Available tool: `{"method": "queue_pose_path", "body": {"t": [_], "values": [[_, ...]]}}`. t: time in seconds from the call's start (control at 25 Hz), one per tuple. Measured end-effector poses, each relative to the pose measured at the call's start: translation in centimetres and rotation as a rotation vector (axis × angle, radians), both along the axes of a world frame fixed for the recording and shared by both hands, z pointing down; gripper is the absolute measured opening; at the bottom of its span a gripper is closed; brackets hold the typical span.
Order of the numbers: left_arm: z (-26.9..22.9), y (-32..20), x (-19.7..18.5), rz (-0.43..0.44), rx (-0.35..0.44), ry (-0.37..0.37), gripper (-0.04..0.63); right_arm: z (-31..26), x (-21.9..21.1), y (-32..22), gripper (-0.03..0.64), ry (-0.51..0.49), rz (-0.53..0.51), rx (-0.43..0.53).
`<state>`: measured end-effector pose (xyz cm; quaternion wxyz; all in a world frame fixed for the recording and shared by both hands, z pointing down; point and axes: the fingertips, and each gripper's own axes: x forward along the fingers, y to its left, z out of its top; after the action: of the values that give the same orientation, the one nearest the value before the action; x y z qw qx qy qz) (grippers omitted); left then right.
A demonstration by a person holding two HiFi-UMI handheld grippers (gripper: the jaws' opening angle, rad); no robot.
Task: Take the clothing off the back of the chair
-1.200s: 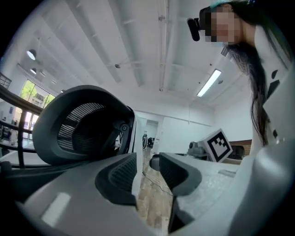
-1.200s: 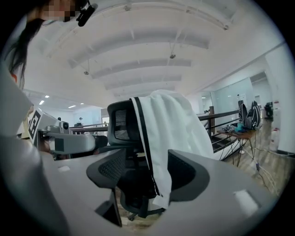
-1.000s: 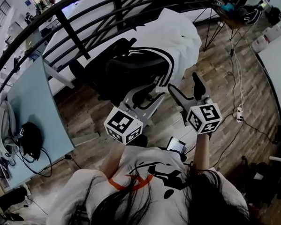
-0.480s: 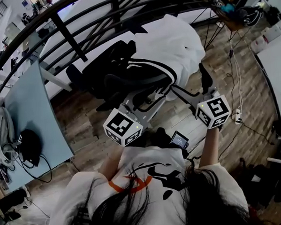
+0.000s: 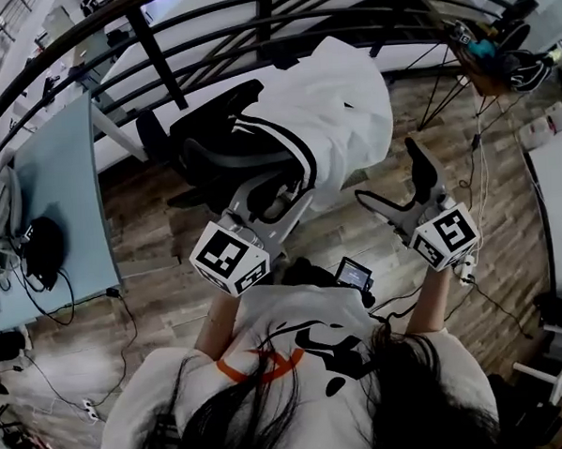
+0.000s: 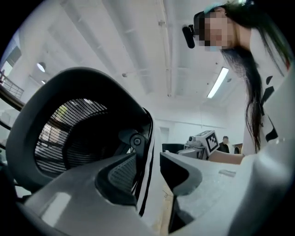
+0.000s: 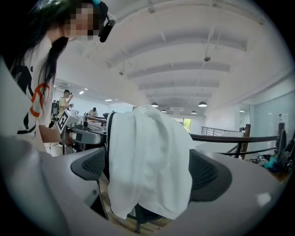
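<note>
My right gripper jaws have just opened wide, left gripper jaws narrow, neither gripping anything; I'd pinch the soft, light white garment at its fold atop the office chair.

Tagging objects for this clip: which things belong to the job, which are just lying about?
Job: white garment; black chair it hangs on.
Lying about: blue desk; black object on it; railing; floor cables.
</note>
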<state>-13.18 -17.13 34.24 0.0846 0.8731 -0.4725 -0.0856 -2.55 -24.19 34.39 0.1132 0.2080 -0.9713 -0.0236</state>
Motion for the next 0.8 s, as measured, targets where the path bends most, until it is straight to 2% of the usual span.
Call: {"method": "queue_pose_path", "body": {"t": [0.24, 0.36, 0.44, 0.6, 0.68, 0.8], "values": [[-0.1, 0.1, -0.1, -0.155, -0.004, -0.009, 0.252, 0.0, 1.4, -3.5, 0.584, -0.077, -0.081, -0.047], [0.0, -0.1, -0.2, -0.227, -0.002, -0.003, 0.253, 0.5, 0.5, -5.0, 0.584, -0.081, -0.140, -0.079], [-0.1, -0.1, 0.1, -0.262, -0.009, -0.004, 0.253, 0.7, -0.5, -6.2, 0.597, -0.113, -0.172, -0.136], [0.3, 0.2, 0.3, -0.299, -0.036, -0.012, 0.253, 0.5, -3.8, -6.5, 0.611, -0.175, -0.240, -0.225], [0.7, 0.3, 0.3, -0.311, -0.056, -0.025, 0.253, 0.8, -5.8, -6.1, 0.611, -0.168, -0.254, -0.223], [1.2, 0.3, 0.6, -0.321, -0.061, -0.038, 0.253, 1.5, -7.3, -6.3, 0.595, -0.143, -0.203, -0.160]]}}
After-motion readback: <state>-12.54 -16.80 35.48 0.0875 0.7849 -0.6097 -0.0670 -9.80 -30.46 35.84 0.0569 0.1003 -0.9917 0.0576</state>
